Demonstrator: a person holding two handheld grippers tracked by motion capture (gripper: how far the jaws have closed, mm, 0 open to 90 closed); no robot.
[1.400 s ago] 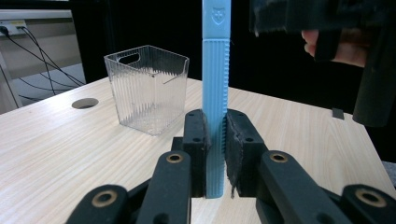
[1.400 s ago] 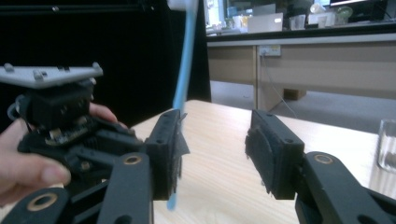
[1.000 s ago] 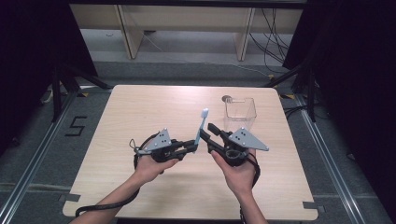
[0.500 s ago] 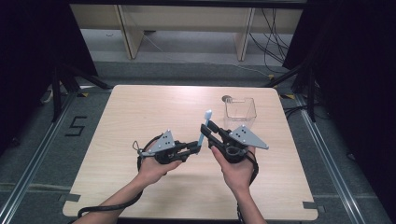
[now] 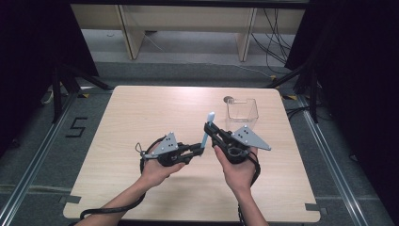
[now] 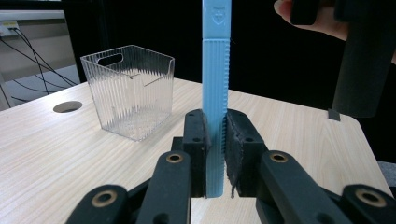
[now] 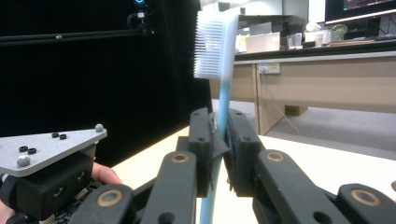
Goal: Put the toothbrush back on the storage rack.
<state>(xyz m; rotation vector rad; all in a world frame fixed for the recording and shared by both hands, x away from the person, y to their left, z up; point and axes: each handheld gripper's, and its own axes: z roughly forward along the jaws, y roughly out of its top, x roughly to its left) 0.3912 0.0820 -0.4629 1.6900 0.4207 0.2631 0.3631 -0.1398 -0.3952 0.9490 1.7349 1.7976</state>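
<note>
The blue toothbrush [image 5: 206, 134] stands nearly upright above the middle of the tabletop [image 5: 141, 113], bristle head up, caught between both tools at once. The left gripper [image 6: 215, 140] pinches the ribbed lower handle, its pads pressed flat against either side. The right gripper [image 7: 219, 144] has just been closing, and its jaws now squeeze the thinner neck of the handle below the white bristles; a second ago they were spread around it, and the brush leaned a little more toward the right hand [image 5: 237, 167]. So this looks like a handover at its midpoint: both hold, neither has let go. My guess is that the left must release next, leaving the right free to carry the brush to the clear ribbed plastic bin [image 5: 242, 113], which stands empty near the far right corner, just in front of a round cable hole [image 5: 229, 99].
</note>
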